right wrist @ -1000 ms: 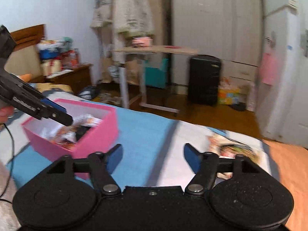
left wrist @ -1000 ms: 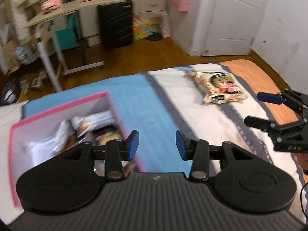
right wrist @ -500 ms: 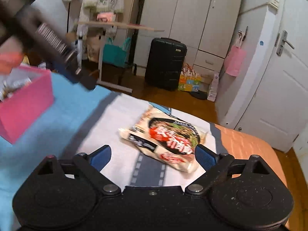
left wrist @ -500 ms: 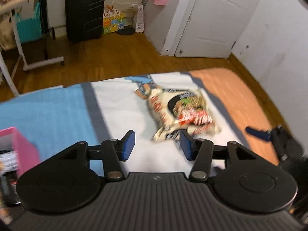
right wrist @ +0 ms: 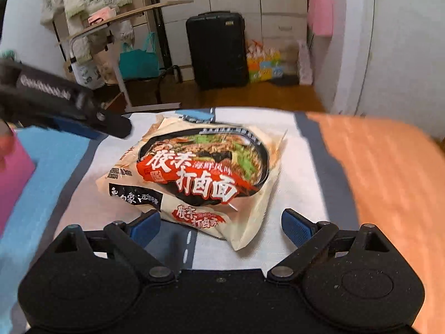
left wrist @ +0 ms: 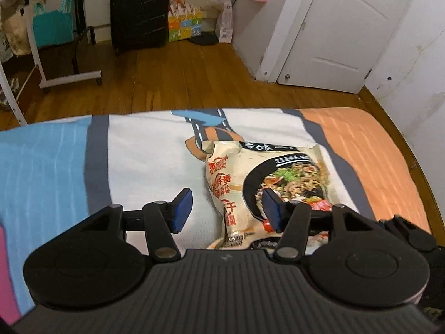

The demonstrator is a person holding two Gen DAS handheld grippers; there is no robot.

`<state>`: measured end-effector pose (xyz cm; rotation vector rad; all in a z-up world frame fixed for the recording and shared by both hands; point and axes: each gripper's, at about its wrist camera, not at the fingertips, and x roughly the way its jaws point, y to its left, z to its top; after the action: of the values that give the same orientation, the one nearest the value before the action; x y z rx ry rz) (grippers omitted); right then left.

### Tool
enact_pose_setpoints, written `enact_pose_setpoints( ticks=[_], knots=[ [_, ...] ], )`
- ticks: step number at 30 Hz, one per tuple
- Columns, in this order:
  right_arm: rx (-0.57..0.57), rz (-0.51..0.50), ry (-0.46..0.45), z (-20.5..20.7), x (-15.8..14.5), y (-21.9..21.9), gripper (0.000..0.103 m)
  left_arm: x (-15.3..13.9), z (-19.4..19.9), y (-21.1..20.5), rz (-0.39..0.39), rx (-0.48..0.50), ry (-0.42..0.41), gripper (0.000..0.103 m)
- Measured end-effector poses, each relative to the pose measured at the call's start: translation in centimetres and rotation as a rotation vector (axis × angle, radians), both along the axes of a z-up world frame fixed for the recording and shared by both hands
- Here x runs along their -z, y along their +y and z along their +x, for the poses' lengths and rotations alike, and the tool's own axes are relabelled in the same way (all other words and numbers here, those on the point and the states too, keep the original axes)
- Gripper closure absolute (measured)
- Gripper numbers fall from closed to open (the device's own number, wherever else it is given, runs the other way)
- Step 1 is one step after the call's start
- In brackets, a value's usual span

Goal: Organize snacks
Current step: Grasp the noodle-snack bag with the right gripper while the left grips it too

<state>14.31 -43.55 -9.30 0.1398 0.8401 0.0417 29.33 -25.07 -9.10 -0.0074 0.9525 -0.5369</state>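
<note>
Noodles first: one large noodle packet (right wrist: 194,172) lies flat on the bed (left wrist: 139,150), on the white stripe between the blue and orange ones, not yet picked up. A pink box (right wrist: 14,172) shows only as an edge off to the left, its contents out of sight, so I judge this packet is left to move there. Both grippers flank it: the right gripper (right wrist: 221,224) with fingers spread wide just short of the packet's near corner, the left gripper (left wrist: 225,208) with fingers wide too, one over the packet's printed face. Nothing blocks the way; a black suitcase (left wrist: 140,8) and rolling stand (left wrist: 69,75) stand well apart on the floor.
</note>
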Motion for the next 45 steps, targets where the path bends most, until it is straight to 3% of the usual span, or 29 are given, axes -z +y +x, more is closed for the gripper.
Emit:
enact_pose_setpoints(
  ticks=[3,5,9,13,19,34,41,45],
  knots=[
    [-0.014,0.023,-0.007,0.4,1.1,0.1,0.007,1.5,1.1,0.4,-0.062,-0.067,0.059,0.050],
    [-0.026,0.010,-0.003,1.0,1.6,0.6,0.007,2.6,1.7,0.3,-0.076,-0.059,0.105,0.051],
    [-0.063,-0.083,0.010,2.7,2.5,1.3,0.007,3.9,2.8,0.6,-0.127,-0.063,0.147,0.050],
    [-0.109,-0.160,0.013,3.5,2.9,2.5,0.003,5.2,3.3,0.9,-0.207,-0.050,0.212,0.061],
    [-0.074,-0.173,-0.016,2.1,2.1,4.0,0.019,6.2,3.6,1.5,-0.311,-0.030,0.324,0.062],
    [-0.013,-0.069,-0.068,-2.4,-0.5,8.0,0.021,0.0,-1.9,3.5,-0.109,0.103,0.155,0.062],
    [-0.038,-0.023,-0.146,-5.0,-2.0,10.3,0.021,-3.0,-3.8,7.2,-0.097,0.148,0.151,0.062],
    [-0.068,-0.023,-0.166,-6.3,-2.6,12.0,0.021,-4.0,-5.2,9.6,-0.092,0.127,0.159,0.062]
  ],
)
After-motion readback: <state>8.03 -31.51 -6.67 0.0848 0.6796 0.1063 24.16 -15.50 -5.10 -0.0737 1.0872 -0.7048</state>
